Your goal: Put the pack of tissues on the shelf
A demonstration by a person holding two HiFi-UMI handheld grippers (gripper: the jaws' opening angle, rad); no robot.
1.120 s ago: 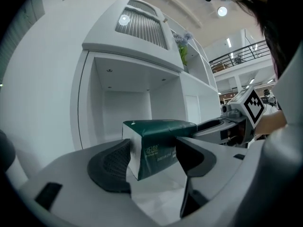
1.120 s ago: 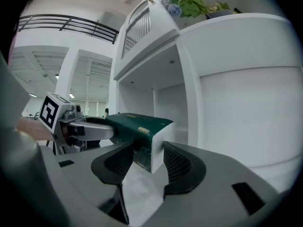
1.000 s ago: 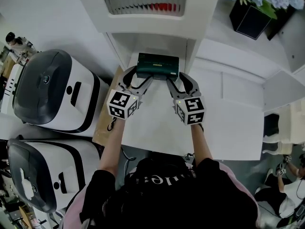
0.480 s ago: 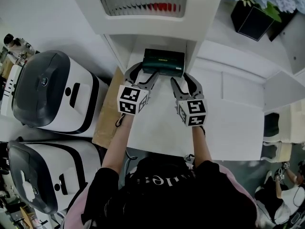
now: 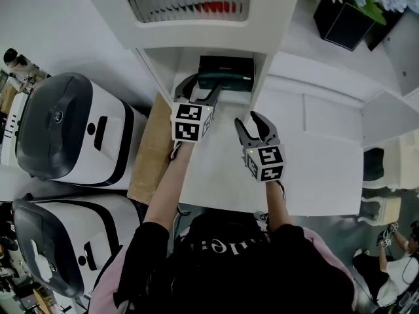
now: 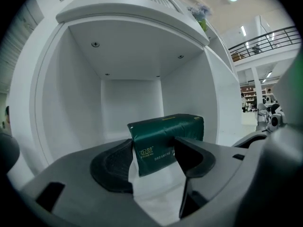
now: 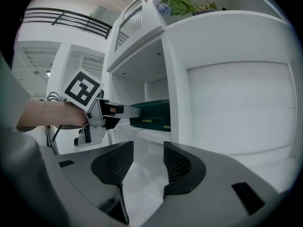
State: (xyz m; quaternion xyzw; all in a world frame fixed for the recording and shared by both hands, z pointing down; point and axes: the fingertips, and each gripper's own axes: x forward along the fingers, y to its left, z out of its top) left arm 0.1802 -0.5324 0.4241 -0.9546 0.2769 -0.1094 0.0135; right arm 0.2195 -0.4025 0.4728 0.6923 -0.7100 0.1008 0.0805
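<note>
The left hand-held gripper (image 5: 200, 91) reaches into the mouth of the shelf (image 5: 196, 41). Its jaws stand wide apart, with their tips on either side of the near left end of the pack of tissues (image 6: 165, 136). From its own view I judge that they bracket the pack and do not squeeze it. The right hand-held gripper (image 5: 256, 124) hangs in front of the shelf, well clear of it, jaws apart and with nothing between them.

A second ago both grippers carried the pack at the shelf's front edge, one at each end. Now the pack lies flat on the floor of the shelf's lower compartment, toward the right wall, and the right one has pulled back over the white surface (image 5: 314, 169). The placing looks all but finished. What remains is for the left one to back out without dragging the pack along.

Inside the compartment nothing else shows. The shelf's right upright (image 5: 260, 77) is close beside the pack. To the right of the shelf stands a dark pot of flowers (image 5: 346, 23); to its left are two white machines (image 5: 72, 126) with dark lids.
</note>
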